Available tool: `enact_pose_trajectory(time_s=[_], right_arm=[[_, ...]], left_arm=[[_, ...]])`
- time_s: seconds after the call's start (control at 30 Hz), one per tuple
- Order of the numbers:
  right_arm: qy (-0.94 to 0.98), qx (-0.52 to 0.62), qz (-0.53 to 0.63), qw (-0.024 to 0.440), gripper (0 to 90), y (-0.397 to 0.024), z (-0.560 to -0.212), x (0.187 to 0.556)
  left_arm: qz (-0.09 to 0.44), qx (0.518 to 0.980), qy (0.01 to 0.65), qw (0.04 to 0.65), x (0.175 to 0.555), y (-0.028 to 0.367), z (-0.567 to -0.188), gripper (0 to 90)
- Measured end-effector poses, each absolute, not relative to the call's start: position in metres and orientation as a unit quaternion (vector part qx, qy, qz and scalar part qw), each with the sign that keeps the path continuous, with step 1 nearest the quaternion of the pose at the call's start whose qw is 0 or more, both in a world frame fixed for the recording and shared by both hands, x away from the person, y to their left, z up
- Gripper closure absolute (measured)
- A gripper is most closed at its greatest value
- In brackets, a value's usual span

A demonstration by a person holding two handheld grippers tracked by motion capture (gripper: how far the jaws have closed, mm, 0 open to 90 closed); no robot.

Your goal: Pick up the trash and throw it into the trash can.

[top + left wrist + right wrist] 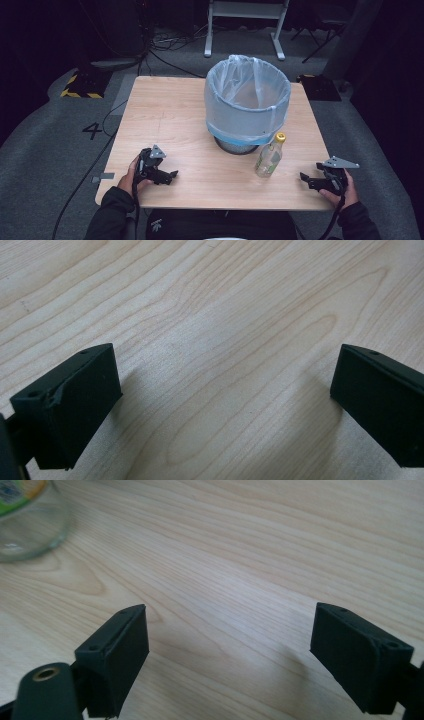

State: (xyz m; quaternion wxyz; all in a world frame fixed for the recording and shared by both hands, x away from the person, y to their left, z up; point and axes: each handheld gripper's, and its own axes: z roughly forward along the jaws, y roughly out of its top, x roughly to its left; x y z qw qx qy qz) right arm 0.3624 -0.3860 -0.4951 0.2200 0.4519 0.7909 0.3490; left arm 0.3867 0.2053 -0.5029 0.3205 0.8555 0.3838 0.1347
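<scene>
Both grippers, left gripper (225,390) and right gripper (230,650), stand jaws apart over bare table (225,300); right gripper view adds bottle (25,520) base ahead-left.

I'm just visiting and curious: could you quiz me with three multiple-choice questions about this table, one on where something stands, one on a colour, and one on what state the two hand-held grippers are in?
1. Where does the bottle stand?
A. inside the bin
B. on the table, in front of the bin, nearer the right gripper
C. on the floor

2. What colour is the bottle's cap?
A. yellow
B. red
C. black

3. How are the jaws of the left gripper and the right gripper?
A. both open, holding nothing
B. both shut on the bottle
C. one grips the bin liner

Answers: B, it stands upright on the table before the lined bin; A, the high view shows a yellow top; A, each gripper view shows bare wood between spread jaws.
</scene>
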Motion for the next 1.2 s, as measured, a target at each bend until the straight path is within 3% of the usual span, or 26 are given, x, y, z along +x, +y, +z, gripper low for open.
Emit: enact_pose_trajectory(time_s=[0.33, 1.2], right_arm=[[0.803, 0.404, 0.377, 0.224, 15.6, -0.359, -0.471, 0.357], [0.831, 0.344, 0.384, 0.208, 15.7, -0.312, -0.458, 0.366]], left_arm=[[0.135, 0.855, 0.384, 0.321, 0.387, 0.205, -0.503, 0.0], [0.135, 0.855, 0.384, 0.320, 0.387, 0.205, -0.503, 0.0]])
